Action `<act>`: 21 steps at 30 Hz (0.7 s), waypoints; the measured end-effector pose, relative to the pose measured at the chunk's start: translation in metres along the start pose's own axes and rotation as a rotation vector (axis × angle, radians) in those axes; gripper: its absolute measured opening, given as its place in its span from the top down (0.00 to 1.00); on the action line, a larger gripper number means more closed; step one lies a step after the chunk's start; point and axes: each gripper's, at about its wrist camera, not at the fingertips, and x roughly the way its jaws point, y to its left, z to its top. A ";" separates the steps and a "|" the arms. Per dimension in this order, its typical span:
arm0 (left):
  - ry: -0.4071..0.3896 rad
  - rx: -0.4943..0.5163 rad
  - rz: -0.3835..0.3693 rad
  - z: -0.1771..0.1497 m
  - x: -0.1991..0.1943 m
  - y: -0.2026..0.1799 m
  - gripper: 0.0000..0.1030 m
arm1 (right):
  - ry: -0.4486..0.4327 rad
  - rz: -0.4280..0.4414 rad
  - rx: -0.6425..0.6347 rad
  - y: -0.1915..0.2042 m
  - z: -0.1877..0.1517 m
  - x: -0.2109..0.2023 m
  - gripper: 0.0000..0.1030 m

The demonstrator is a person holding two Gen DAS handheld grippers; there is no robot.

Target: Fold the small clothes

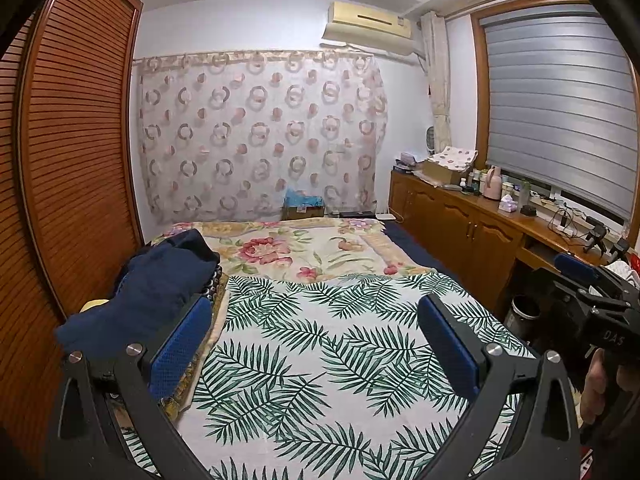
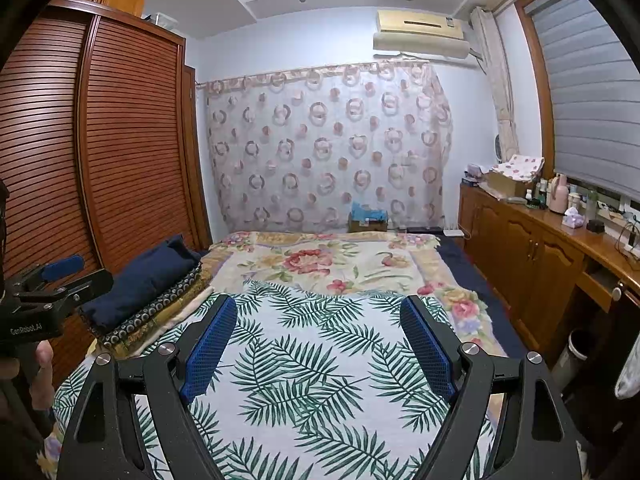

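A palm-leaf print cloth [image 1: 320, 344] lies flat over the near half of the bed, and shows again in the right wrist view [image 2: 320, 360]. At the bed's left edge sits a folded pile with a navy blue garment [image 1: 152, 292] [image 2: 140, 276] on top of patterned pieces [image 2: 160, 312]. My left gripper [image 1: 316, 320] hovers open above the leaf cloth, nothing between its blue pads [image 1: 180, 344]. My right gripper [image 2: 320, 320] is likewise open and empty over the same cloth. Each gripper appears at the edge of the other's view: the right gripper [image 1: 592, 284] and the left gripper [image 2: 52, 276], both held by hands.
A floral blanket [image 1: 300, 248] covers the far half of the bed. Louvred wardrobe doors [image 1: 76, 152] stand close on the left. A wooden cabinet [image 1: 472, 224] with bottles runs along the right, a bin [image 1: 524, 312] at its foot. A curtain [image 1: 260, 136] hangs behind.
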 end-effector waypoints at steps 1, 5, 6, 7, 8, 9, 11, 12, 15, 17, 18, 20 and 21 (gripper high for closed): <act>-0.001 -0.001 0.001 0.000 0.000 0.000 0.00 | 0.000 0.001 0.000 0.000 0.000 0.000 0.17; 0.000 0.002 0.001 0.000 0.000 0.001 0.00 | -0.001 0.000 0.001 0.002 0.000 0.003 0.17; 0.000 0.002 0.002 0.000 -0.001 0.001 0.00 | -0.001 0.000 0.001 0.002 0.000 0.003 0.17; 0.000 0.001 0.001 0.000 -0.001 0.001 0.00 | 0.000 0.000 0.001 0.000 0.000 0.004 0.17; 0.000 0.001 0.001 0.000 -0.001 0.001 0.00 | 0.000 -0.001 0.001 0.000 0.000 0.004 0.17; 0.000 0.001 0.001 0.000 0.000 0.001 0.00 | 0.000 0.000 0.001 -0.003 -0.001 0.004 0.17; 0.000 0.001 0.002 0.000 0.000 0.002 0.00 | 0.000 0.001 0.000 -0.001 -0.001 0.003 0.17; 0.000 0.001 0.001 0.000 0.000 0.001 0.00 | 0.000 0.001 0.001 -0.007 -0.001 0.005 0.17; 0.000 0.001 0.001 0.000 0.000 0.001 0.00 | -0.001 0.007 0.002 -0.019 0.001 0.008 0.17; 0.000 0.001 0.002 -0.001 0.000 0.001 0.00 | -0.001 0.007 0.002 -0.021 0.002 0.008 0.17; 0.000 0.002 0.002 -0.001 -0.001 0.002 0.00 | -0.001 0.009 0.002 -0.021 0.001 0.008 0.17; -0.001 0.001 0.003 0.000 -0.001 0.002 0.00 | 0.000 0.009 0.001 -0.021 0.001 0.008 0.17; -0.002 0.000 0.003 0.000 -0.001 0.002 0.00 | 0.000 0.009 0.000 -0.021 0.001 0.008 0.17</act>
